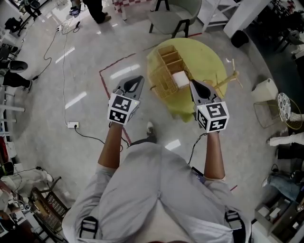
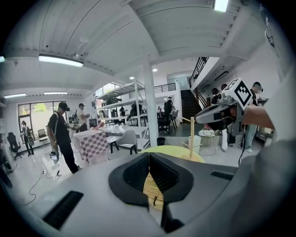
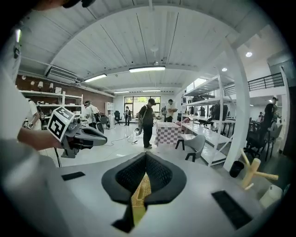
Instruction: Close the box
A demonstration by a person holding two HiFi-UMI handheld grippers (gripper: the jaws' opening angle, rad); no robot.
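A wicker box (image 1: 167, 71) stands open on a round yellow table (image 1: 206, 54), with slatted compartments and a white thing (image 1: 180, 79) inside. My left gripper (image 1: 138, 79) hovers over the floor just left of the table, jaws shut and empty. My right gripper (image 1: 194, 84) is over the table's near edge beside the box, also shut with nothing in it. In the left gripper view the closed jaws (image 2: 149, 154) point at the wicker box (image 2: 152, 190). The right gripper view shows its closed jaws (image 3: 145, 154) and the box (image 3: 140, 194) below them.
A wooden peg stand (image 1: 227, 79) sits on the table's right side. A chair (image 1: 173, 14) stands behind the table. Red tape (image 1: 114, 64), cables and a power strip (image 1: 72, 125) lie on the floor at left. A white bin (image 1: 264, 90) stands at right. People stand far off.
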